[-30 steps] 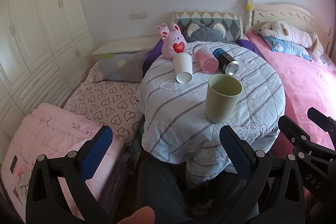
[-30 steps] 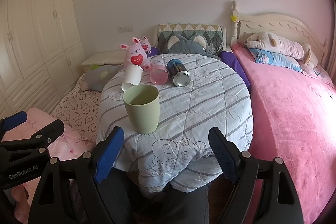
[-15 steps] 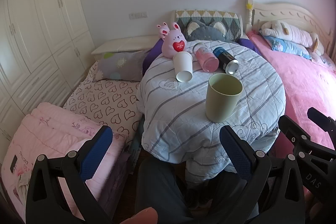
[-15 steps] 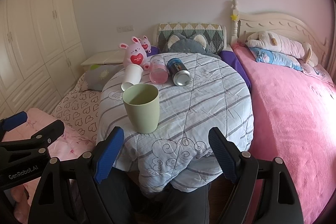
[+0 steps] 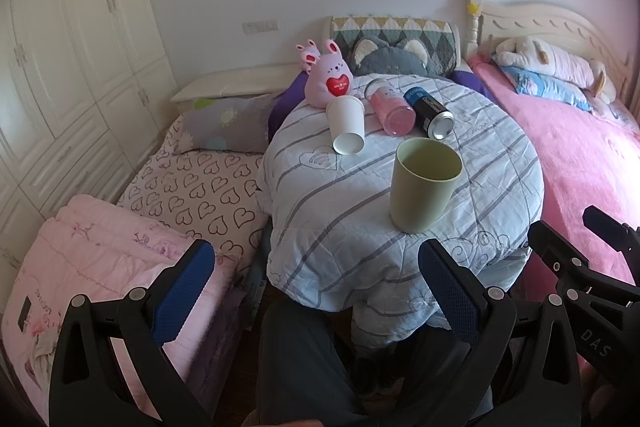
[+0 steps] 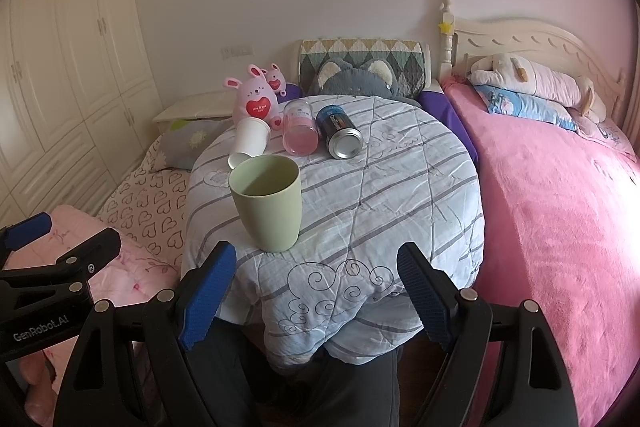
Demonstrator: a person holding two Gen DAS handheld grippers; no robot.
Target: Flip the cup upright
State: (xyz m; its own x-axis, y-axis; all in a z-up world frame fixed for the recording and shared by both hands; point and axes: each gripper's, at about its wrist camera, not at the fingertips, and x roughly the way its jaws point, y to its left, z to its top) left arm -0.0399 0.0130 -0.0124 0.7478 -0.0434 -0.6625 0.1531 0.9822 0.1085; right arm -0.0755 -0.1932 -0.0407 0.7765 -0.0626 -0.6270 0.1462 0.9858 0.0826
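A pale green cup (image 5: pixel 422 185) (image 6: pixel 267 201) stands upright, mouth up, near the front of a round table with a striped blue-white quilt (image 5: pixel 492 163) (image 6: pixel 384 187). Behind it a white paper cup (image 5: pixel 346 125) (image 6: pixel 249 141), a pink clear cup (image 5: pixel 391 105) (image 6: pixel 299 129) and a dark can (image 5: pixel 430 107) (image 6: pixel 339 133) lie on their sides. My left gripper (image 5: pixel 316 291) is open and empty, below the table's front edge. My right gripper (image 6: pixel 316 291) is open and empty, just in front of the green cup.
A pink bunny toy (image 5: pixel 330 79) (image 6: pixel 256 99) sits at the table's back. A pink bed (image 6: pixel 560 195) lies to the right, a heart-print mattress (image 5: pixel 192 187) and pink folded blanket (image 5: pixel 92 251) to the left. White wardrobes (image 5: pixel 60 47) line the left wall.
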